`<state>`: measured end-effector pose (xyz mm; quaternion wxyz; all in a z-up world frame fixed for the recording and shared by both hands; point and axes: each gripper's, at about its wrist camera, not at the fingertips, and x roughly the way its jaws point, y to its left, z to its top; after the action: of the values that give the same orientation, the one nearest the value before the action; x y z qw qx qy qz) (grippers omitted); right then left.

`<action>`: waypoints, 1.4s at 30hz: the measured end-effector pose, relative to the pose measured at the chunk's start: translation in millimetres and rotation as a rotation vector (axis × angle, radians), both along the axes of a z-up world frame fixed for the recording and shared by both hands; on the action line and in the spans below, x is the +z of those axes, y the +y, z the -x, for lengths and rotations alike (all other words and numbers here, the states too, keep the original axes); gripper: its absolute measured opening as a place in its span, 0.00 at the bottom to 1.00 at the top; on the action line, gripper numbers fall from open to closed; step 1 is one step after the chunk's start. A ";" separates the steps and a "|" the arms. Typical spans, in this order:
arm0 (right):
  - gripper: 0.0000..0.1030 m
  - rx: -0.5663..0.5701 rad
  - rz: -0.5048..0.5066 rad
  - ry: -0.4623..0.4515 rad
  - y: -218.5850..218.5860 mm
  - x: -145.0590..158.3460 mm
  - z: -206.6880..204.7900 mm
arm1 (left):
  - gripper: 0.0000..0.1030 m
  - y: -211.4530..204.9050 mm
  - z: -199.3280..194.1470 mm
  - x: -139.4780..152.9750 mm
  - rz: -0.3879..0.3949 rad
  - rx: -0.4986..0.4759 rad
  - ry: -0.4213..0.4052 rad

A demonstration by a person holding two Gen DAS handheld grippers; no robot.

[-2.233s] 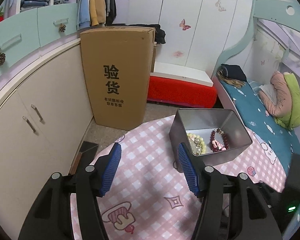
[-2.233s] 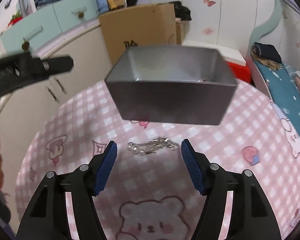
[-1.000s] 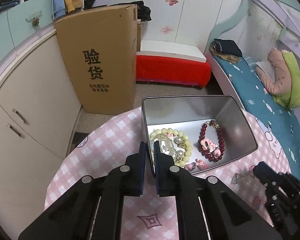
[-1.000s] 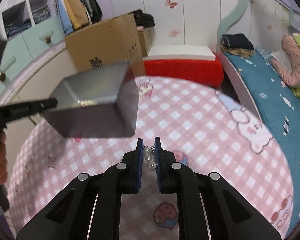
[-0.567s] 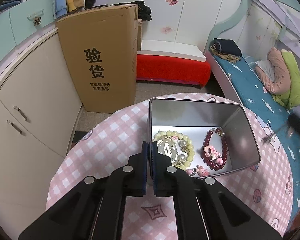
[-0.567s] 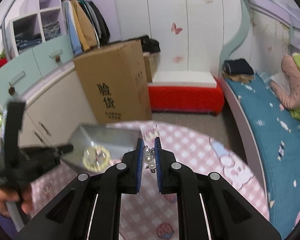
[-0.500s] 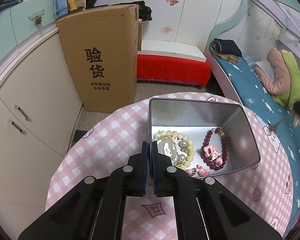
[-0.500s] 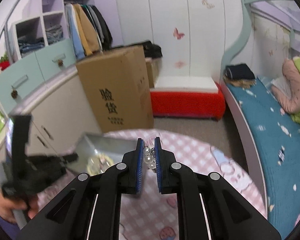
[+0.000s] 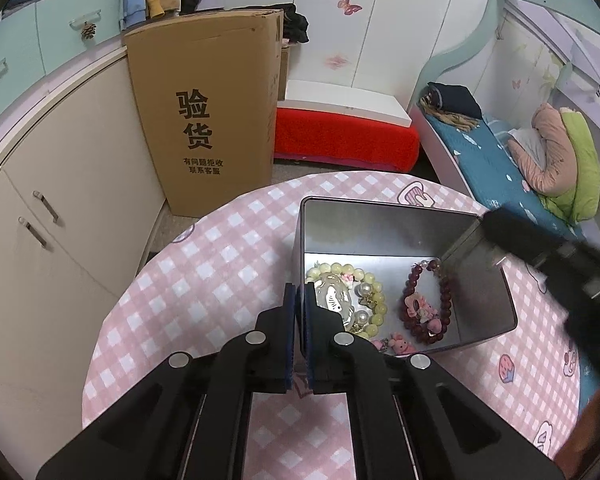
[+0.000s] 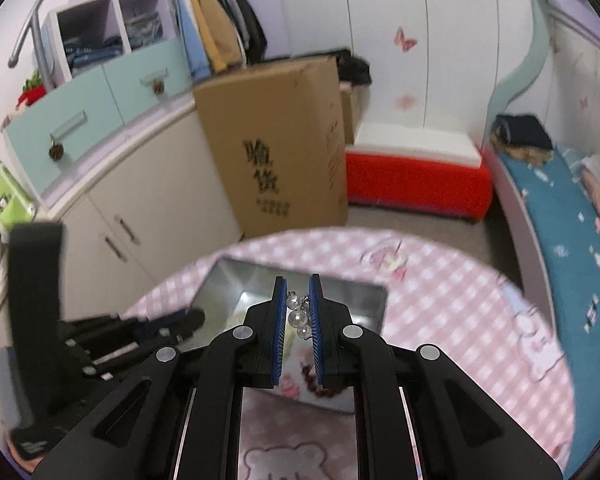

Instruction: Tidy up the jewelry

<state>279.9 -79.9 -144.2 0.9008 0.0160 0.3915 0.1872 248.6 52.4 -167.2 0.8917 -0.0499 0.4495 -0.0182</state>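
A silver metal tin point(image 9: 388, 220) stands on the pink checked round table point(image 9: 220, 256). My left gripper point(image 9: 299, 296) is shut on the tin's left wall. Inside lie a yellow-green bead bracelet point(image 9: 356, 272), a dark red bead bracelet point(image 9: 420, 304) and small pink charms point(image 9: 396, 344). My right gripper point(image 10: 298, 292) is shut on a pearl earring piece point(image 10: 296, 318) and hangs over the tin point(image 10: 352, 292). It shows blurred at the right of the left wrist view point(image 9: 548, 256).
A tall cardboard box point(image 9: 208, 112) stands on the floor behind the table, next to cream cabinets point(image 9: 52, 208). A red and white bench point(image 9: 344, 136) and a bed with teal sheet point(image 9: 500, 160) lie beyond. The table edge curves close around the tin.
My right gripper, holding the pearl piece, has swung from the table's right side to above the tin. My left gripper keeps its hold on the tin wall; the tin has settled on the table.
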 end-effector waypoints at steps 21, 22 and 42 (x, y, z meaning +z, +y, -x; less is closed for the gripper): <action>0.53 -0.040 -0.030 0.056 -6.6 -20.1 8.9 | 0.03 0.8 5.5 3.0 0.009 0.005 -0.013; 0.53 -0.045 -0.030 0.043 -8.6 -15.7 11.5 | 0.04 1.1 7.5 4.9 0.014 0.007 -0.025; 0.82 -0.128 0.012 -0.184 -42.9 47.5 116.2 | 0.78 -10.9 106.7 76.2 -0.073 0.003 -0.333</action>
<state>163.7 -122.7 -96.7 0.9432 0.0181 0.3063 0.1278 141.8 41.5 -91.0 0.9551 -0.0144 0.2957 -0.0085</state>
